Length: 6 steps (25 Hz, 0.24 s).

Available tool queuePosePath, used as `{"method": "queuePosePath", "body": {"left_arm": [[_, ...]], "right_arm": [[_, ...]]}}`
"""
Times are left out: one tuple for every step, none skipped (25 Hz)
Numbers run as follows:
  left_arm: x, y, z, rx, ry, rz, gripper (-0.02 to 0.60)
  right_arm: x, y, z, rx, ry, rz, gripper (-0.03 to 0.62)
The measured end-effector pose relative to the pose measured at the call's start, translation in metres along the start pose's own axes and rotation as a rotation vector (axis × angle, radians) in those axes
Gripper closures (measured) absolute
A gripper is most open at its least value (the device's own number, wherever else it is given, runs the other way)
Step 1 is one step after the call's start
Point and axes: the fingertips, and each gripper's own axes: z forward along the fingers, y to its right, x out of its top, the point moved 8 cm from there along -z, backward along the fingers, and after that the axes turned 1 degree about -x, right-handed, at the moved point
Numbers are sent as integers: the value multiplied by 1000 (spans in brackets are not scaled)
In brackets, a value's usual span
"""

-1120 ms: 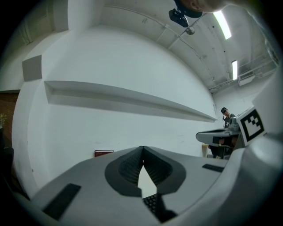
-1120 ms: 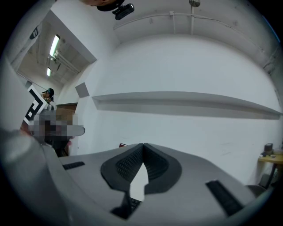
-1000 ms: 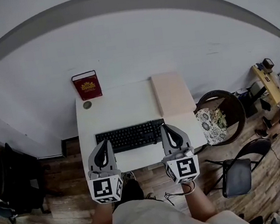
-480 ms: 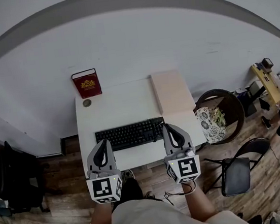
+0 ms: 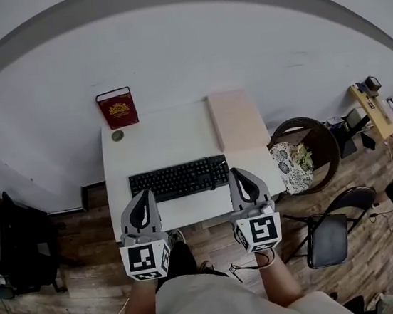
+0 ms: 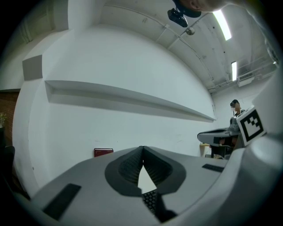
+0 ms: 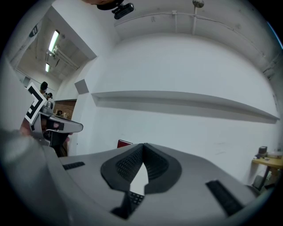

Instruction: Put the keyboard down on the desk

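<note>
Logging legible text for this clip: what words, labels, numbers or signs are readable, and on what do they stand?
No text here can be read.
Red book: gold cover design, too small to read.
Keyboard: key legends too small to read.
Marker cubes: black-and-white square patterns, no letters.

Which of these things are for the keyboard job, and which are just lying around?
For the job:
keyboard
white desk
left gripper, fingers shut, empty
right gripper, fingers shut, empty

Just lying about:
red book
small round thing
tan board
round chair
folding chair
</note>
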Motion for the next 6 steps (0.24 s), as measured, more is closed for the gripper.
{"method": "queuePosePath", "body": {"left_arm": [[0, 1, -1, 0, 0, 0, 572], [-1, 2, -1, -1, 0, 2, 572], [-1, 2, -1, -2, -2, 3, 572], [-1, 3, -1, -3, -3, 5, 572], [-2, 3, -1, -4, -4, 6, 572], [-2, 3, 0, -4, -5, 6, 572]], "right_arm": [[-2, 0, -1, -2, -2, 4, 591], [-3, 1, -3, -3, -3, 8, 591], [-3, 1, -3, -5, -2, 8, 591], [-3, 1, -3, -6, -1, 8, 591], [-2, 2, -3, -7, 0, 6, 591], [-2, 3, -3, -8, 2, 4, 591]]}}
